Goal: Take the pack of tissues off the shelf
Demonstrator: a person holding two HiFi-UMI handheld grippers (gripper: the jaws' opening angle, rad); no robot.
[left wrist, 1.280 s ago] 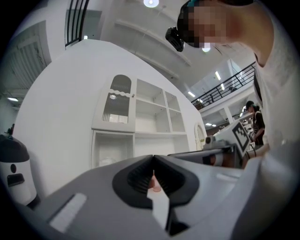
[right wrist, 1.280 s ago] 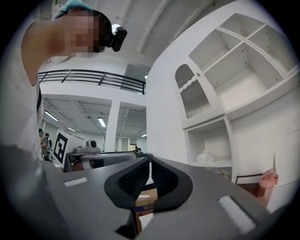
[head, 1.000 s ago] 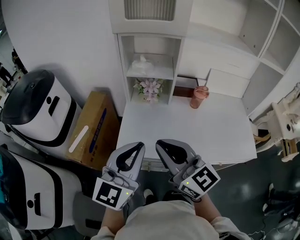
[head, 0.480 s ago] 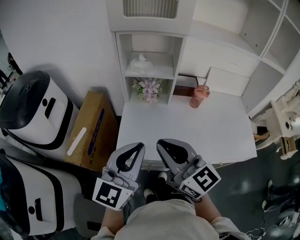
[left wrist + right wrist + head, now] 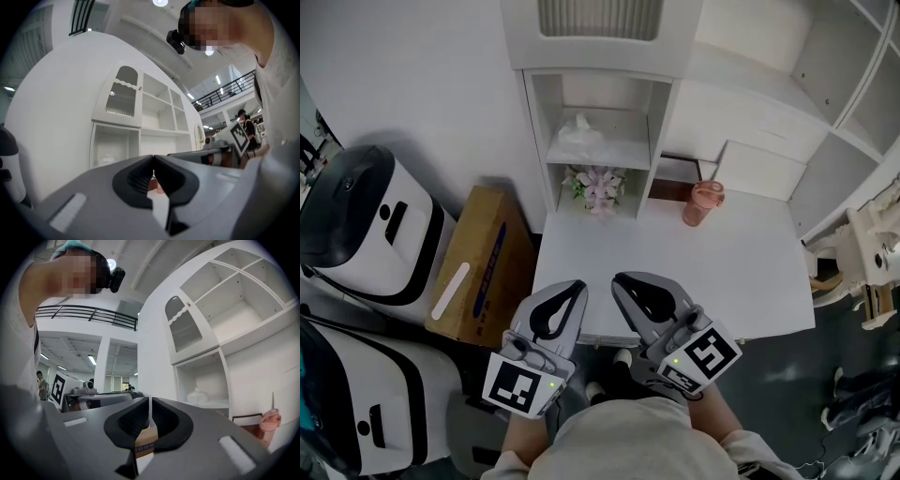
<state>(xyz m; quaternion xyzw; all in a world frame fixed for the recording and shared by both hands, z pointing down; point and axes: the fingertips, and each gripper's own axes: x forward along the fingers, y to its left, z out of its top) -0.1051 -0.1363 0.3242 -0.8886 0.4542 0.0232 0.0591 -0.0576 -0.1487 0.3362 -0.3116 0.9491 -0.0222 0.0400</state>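
Note:
The pack of tissues (image 5: 579, 134) is a crinkly white bundle on the middle shelf of a narrow white cubby (image 5: 546, 122) at the back of the table. It also shows as the tissue pack (image 5: 107, 161) in the left gripper view and as the tissue pack (image 5: 197, 396) in the right gripper view. My left gripper (image 5: 574, 287) and right gripper (image 5: 621, 281) hover side by side over the table's near edge, far from the shelf. Both have their jaws together with nothing between them.
A bunch of pale flowers (image 5: 598, 185) stands in the cubby below the tissues. A pink cup (image 5: 703, 202) sits at the back of the white table (image 5: 741, 281). A cardboard box (image 5: 473, 267) and white-and-black machines (image 5: 366, 220) stand left of the table. Open shelves (image 5: 853, 84) rise at the right.
Both grippers have crept slightly forward toward the table. The head view has shifted a little, so the shelf sits lower and further left in the picture. Jaws stay together.

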